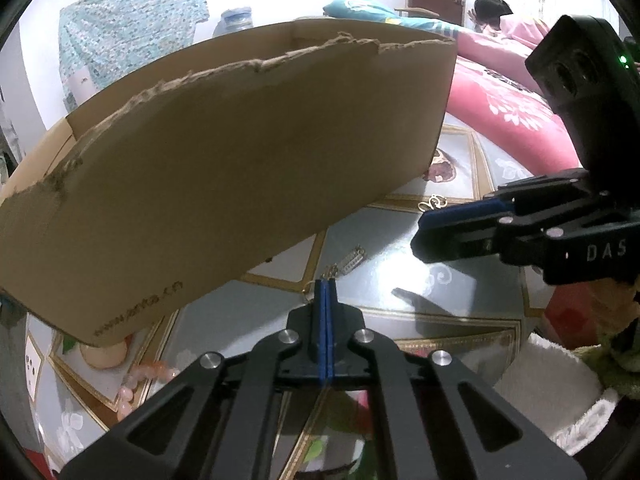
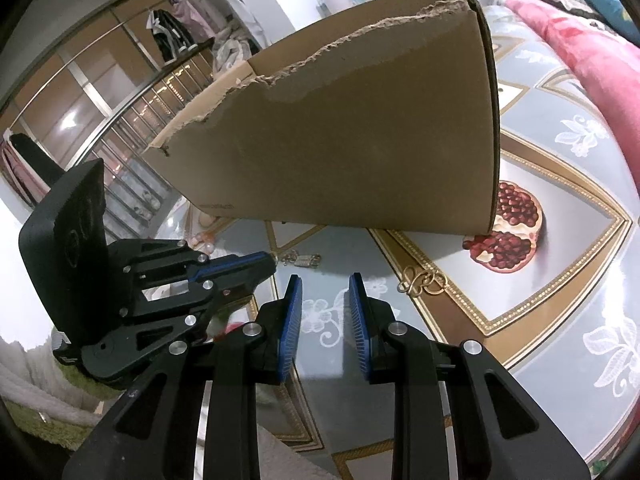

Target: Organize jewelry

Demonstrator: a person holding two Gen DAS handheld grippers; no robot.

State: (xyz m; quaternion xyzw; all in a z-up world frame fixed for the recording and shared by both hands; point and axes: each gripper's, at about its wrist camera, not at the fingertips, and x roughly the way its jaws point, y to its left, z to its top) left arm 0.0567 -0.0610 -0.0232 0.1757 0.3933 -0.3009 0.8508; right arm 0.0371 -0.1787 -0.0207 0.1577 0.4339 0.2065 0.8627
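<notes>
Low beside the cardboard box point(image 1: 224, 168), left gripper point(image 1: 325, 284) jaws pinch a silver earring point(image 1: 350, 260); right gripper point(image 2: 325, 296) jaws gape.

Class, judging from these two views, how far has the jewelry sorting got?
Done: unclear, since the cardboard box hides its inside. In hand: the left claw is shut on a silver bracelet. Left: gold earrings and pink beads lie on the table; right claw is open.

So the table point(image 2: 568, 264) has this glossy grey-blue cloth with gold borders, white flowers and a pomegranate print. Sitting on it: a torn cardboard box point(image 2: 360, 140), a gold chain-link piece point(image 2: 422, 281) just in front of the box's right corner, a silver clasp-type piece point(image 2: 302, 259) near its front middle, and pink beads point(image 1: 138, 384) by its left end.
</notes>
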